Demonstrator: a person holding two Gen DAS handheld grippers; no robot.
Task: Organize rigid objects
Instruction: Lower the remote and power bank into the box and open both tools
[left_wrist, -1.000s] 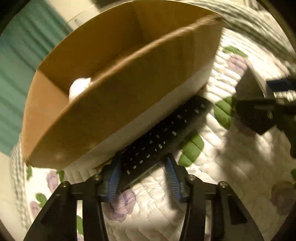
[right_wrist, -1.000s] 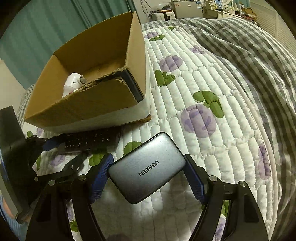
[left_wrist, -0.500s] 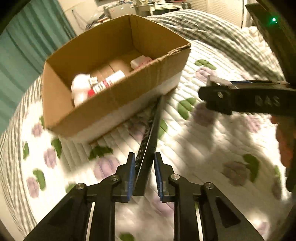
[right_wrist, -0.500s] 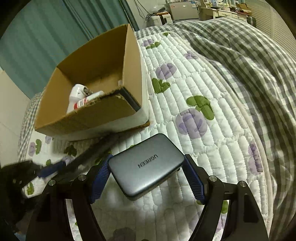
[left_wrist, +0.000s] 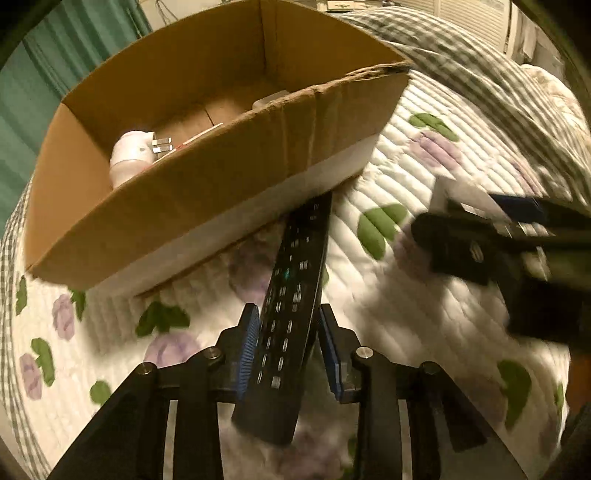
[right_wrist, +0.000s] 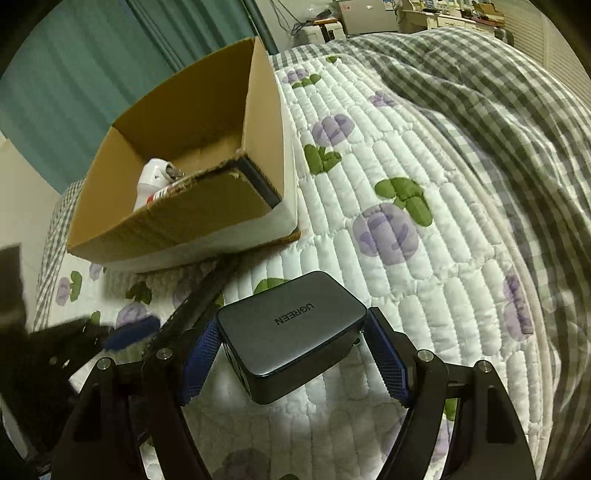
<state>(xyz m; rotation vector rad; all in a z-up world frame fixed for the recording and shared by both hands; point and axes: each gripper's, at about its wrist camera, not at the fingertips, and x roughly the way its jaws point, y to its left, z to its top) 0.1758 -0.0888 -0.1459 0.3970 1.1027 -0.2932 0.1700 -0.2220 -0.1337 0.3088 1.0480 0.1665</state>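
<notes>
My left gripper (left_wrist: 288, 339) is shut on a long black remote control (left_wrist: 291, 295), held above the quilt and pointing at the near wall of the open cardboard box (left_wrist: 229, 177). My right gripper (right_wrist: 291, 354) is shut on a grey UGREEN charger (right_wrist: 291, 328), held above the quilt to the right of the box (right_wrist: 177, 221). The box holds a white plug adapter (left_wrist: 131, 155) and a small tube; they also show in the right wrist view (right_wrist: 155, 177). The right gripper appears blurred at the right of the left wrist view (left_wrist: 491, 240).
The box stands on a white quilt (right_wrist: 399, 206) with purple flowers and green leaves. A grey checked blanket (right_wrist: 498, 110) is bunched along the right. Teal curtains (right_wrist: 92, 66) hang behind the box. Desk clutter (right_wrist: 369, 18) sits far back.
My left gripper has lifted the remote off the quilt and turned it, buttons now facing up, closer to the box. The right gripper with the charger has barely moved.
</notes>
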